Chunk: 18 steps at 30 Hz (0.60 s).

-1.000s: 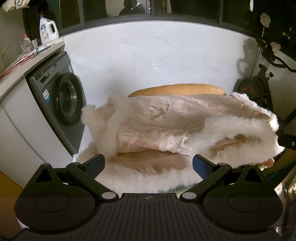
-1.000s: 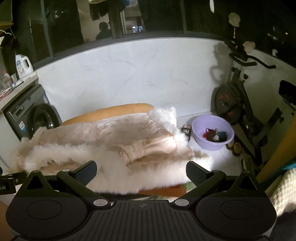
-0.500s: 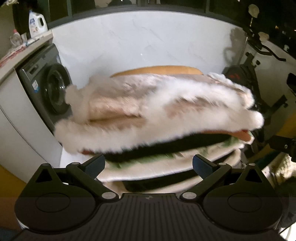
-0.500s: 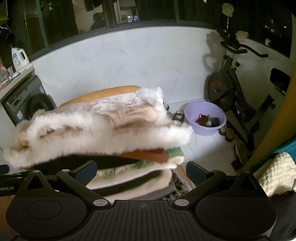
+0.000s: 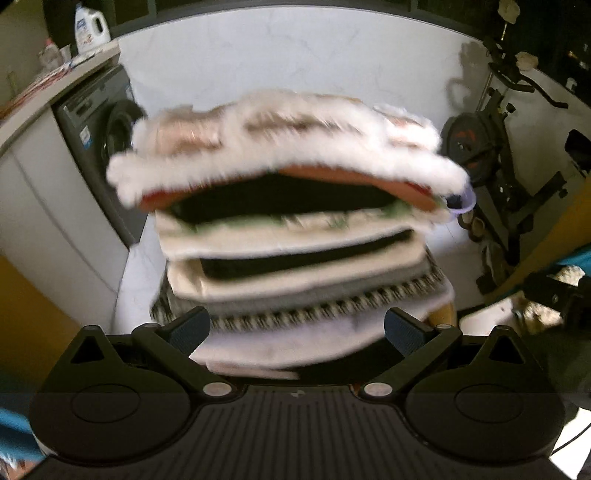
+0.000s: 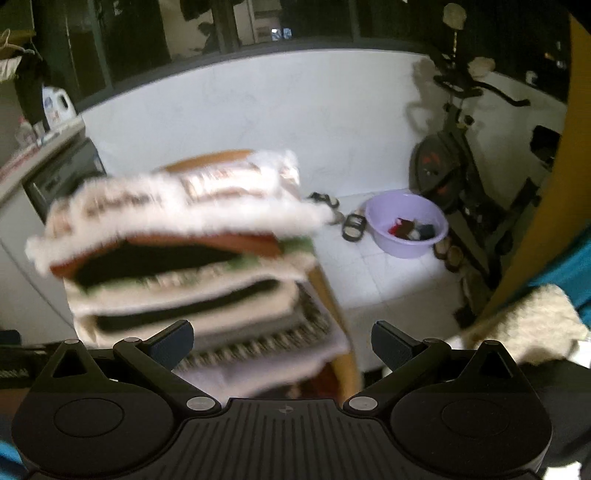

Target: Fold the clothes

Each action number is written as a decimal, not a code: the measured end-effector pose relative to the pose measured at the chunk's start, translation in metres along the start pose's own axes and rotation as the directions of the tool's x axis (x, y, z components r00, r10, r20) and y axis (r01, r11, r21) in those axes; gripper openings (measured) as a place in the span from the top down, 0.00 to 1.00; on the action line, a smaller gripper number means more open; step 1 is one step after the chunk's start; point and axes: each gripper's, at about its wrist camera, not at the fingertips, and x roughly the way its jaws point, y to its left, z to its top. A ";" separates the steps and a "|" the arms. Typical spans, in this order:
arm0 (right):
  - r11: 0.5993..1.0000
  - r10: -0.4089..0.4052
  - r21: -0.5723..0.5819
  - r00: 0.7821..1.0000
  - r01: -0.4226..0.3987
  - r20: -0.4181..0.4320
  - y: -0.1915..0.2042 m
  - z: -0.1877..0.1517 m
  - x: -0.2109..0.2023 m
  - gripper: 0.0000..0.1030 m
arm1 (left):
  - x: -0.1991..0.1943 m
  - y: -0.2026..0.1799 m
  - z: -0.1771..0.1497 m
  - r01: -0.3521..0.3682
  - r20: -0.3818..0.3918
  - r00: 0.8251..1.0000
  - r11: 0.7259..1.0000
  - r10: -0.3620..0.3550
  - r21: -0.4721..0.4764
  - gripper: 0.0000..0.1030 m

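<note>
A folded pink garment with white fur trim (image 5: 280, 147) (image 6: 184, 206) lies on top of a tall stack of folded clothes (image 5: 295, 258) (image 6: 199, 295). The stack rests on a wooden stool whose edge (image 6: 332, 295) shows at the right. Both views are motion-blurred. My left gripper (image 5: 295, 328) is open, low in front of the stack, nothing between its fingers. My right gripper (image 6: 282, 338) is also open and empty, in front of the stack's lower right side.
A washing machine (image 5: 99, 147) under a counter with a detergent bottle (image 5: 90, 24) stands on the left. An exercise bike (image 6: 476, 177) and a purple basin (image 6: 406, 225) with small items sit on the right, with slippers (image 6: 352, 225) on the white floor tiles.
Both grippers have pulled back and dropped lower, away from the fur-trimmed garment. The whole stack beneath it has come into view. Both stay open.
</note>
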 end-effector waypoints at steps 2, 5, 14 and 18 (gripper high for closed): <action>1.000 0.012 0.010 1.000 -0.012 -0.008 -0.017 -0.018 -0.015 0.01 | -0.012 -0.017 -0.022 -0.008 -0.012 1.000 1.000 0.008 -0.011 0.00; 0.999 0.038 0.003 0.999 -0.038 -0.020 -0.035 -0.043 -0.037 0.01 | -0.032 -0.037 -0.055 -0.015 -0.026 1.000 0.999 0.015 -0.033 0.00; 0.995 0.093 -0.037 0.995 -0.094 -0.039 -0.069 -0.108 -0.102 0.01 | -0.098 -0.061 -0.130 -0.095 -0.026 0.995 0.992 0.093 -0.086 0.00; 0.987 0.112 -0.110 0.993 -0.114 -0.023 -0.058 -0.128 -0.128 0.01 | -0.119 -0.055 -0.148 -0.091 -0.023 0.996 0.988 0.089 -0.128 0.00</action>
